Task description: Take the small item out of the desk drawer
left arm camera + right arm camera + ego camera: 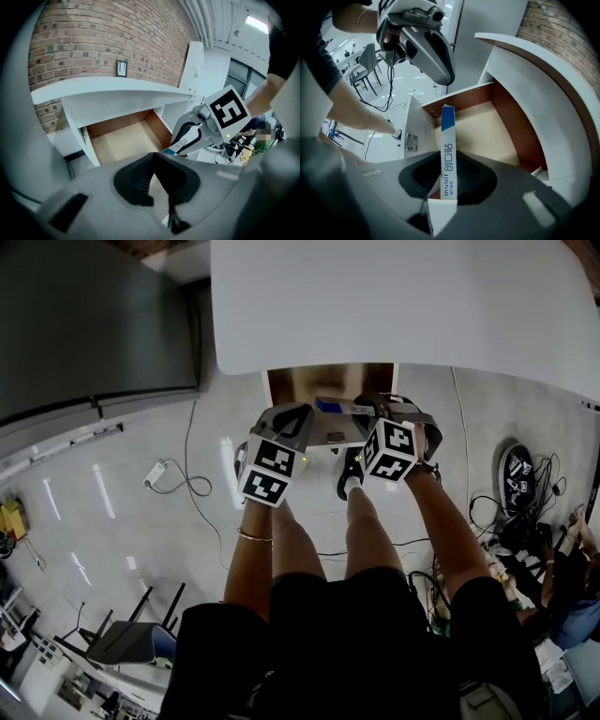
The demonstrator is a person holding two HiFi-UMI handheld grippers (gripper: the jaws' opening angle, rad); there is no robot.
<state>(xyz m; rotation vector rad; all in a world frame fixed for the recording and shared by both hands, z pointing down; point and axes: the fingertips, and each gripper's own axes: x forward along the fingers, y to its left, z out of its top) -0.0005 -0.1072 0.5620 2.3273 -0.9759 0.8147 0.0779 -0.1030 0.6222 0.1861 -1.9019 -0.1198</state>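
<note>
The desk drawer [328, 381] stands pulled out under the white desk top [403, 306]; its wooden inside [124, 138] looks bare. A slim white-and-blue box [447, 157] is upright between the pads of my right gripper [447, 176], which is shut on it above the drawer's front part. The same box [179, 146] pokes out of the right gripper [194, 133] in the left gripper view. My left gripper [157, 176] is shut with nothing in it, just left of the right one, over the drawer front [416, 129]. Both hover close together in the head view, left gripper [289, 423] and right gripper [364, 427].
A brick wall [103, 42] rises behind the desk. A dark cabinet [84, 324] stands to the left. A power strip [155, 472] and cables [511, 512] lie on the shiny floor, with chairs [131, 634] behind. The person's legs [328, 549] are below the grippers.
</note>
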